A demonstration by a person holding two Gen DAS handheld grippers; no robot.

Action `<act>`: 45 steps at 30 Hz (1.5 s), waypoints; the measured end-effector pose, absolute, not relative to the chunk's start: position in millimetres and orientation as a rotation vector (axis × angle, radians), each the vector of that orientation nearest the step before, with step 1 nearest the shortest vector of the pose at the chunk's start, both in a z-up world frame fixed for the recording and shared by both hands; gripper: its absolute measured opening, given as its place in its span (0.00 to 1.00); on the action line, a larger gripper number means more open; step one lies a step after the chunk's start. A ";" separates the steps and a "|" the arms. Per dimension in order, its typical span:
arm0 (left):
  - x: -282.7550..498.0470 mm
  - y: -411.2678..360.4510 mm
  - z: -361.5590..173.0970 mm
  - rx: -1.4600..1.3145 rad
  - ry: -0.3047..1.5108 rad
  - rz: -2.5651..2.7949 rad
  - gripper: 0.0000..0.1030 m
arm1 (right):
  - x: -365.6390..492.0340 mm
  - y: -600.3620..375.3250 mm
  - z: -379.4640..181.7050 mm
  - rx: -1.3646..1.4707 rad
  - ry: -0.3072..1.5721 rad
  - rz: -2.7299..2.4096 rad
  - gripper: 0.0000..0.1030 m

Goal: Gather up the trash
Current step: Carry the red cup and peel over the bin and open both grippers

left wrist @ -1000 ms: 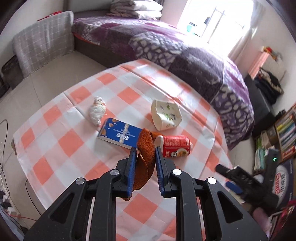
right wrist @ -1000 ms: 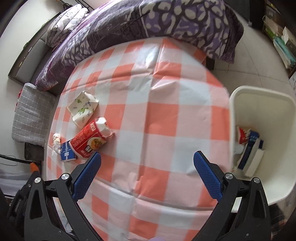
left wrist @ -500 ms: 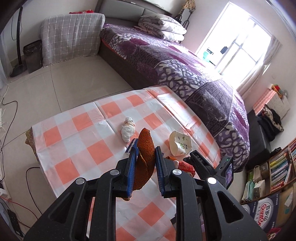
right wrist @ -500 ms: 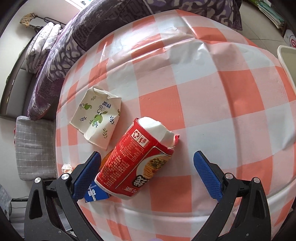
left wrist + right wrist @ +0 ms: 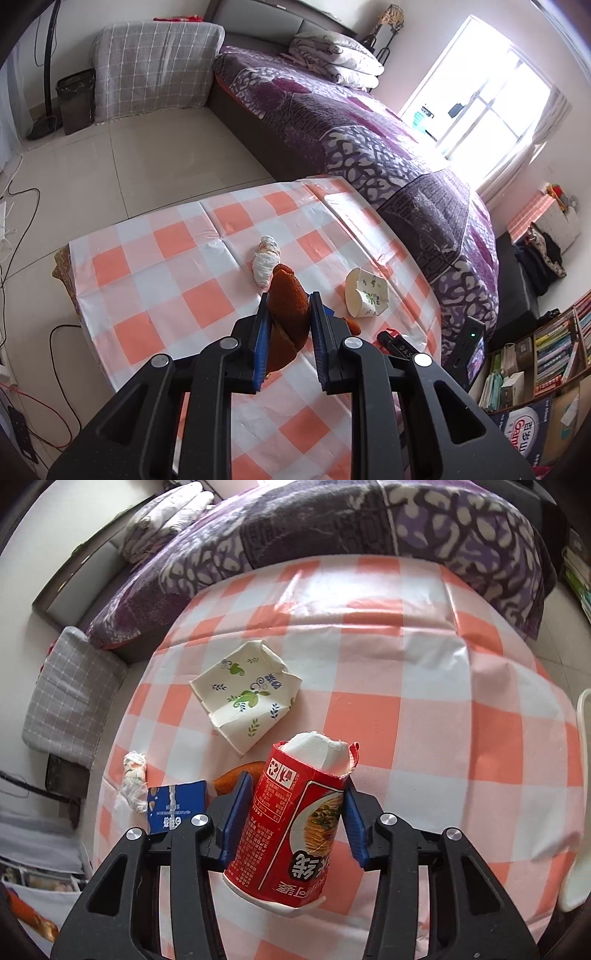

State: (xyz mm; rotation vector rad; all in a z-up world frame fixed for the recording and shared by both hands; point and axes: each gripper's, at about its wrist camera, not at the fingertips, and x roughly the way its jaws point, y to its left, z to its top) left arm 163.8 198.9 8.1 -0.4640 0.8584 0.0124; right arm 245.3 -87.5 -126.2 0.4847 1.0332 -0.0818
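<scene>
My left gripper [image 5: 289,306] is shut on an orange peel [image 5: 286,317] and holds it above the checked table [image 5: 155,258]. My right gripper [image 5: 295,797] has its blue pads on both sides of a red noodle cup [image 5: 295,823] that lies on the table; the pads sit against its sides. A crushed white paper cup [image 5: 245,696] lies beyond it and also shows in the left wrist view [image 5: 367,298]. A crumpled tissue [image 5: 265,260] lies on the table and shows in the right wrist view [image 5: 133,781]. A blue carton [image 5: 175,806] and another orange peel [image 5: 236,779] lie left of the cup.
A white bin rim [image 5: 580,812] shows at the table's right edge. A purple bed [image 5: 351,125] runs along the far side. Cables [image 5: 22,206] lie on the floor at left. A bookshelf [image 5: 546,354] stands at right.
My right gripper moved in over the red noodle cup and narrowed its jaws around it. My left gripper rose and pulled back with the orange peel.
</scene>
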 end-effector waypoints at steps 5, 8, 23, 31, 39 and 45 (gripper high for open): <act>163.1 192.3 11.6 -0.448 0.838 0.014 0.20 | 226.3 -84.2 -85.8 0.371 0.950 -0.035 0.43; 163.1 185.7 12.8 -0.426 0.829 0.021 0.20 | 214.6 -83.9 -65.9 0.319 0.899 -0.018 0.43; 165.0 130.8 2.9 -0.321 0.847 -0.025 0.20 | 153.9 -118.3 -33.8 0.207 0.774 0.018 0.43; 165.9 90.7 -5.1 -0.257 0.862 -0.065 0.20 | 138.0 -153.5 -33.2 0.235 0.754 0.014 0.43; 165.7 48.2 -11.9 -0.197 0.876 -0.113 0.20 | 122.5 -187.2 -20.1 0.278 0.712 -0.018 0.43; 162.7 14.6 -17.4 -0.151 0.887 -0.160 0.20 | 111.6 -220.7 -15.3 0.322 0.708 -0.081 0.43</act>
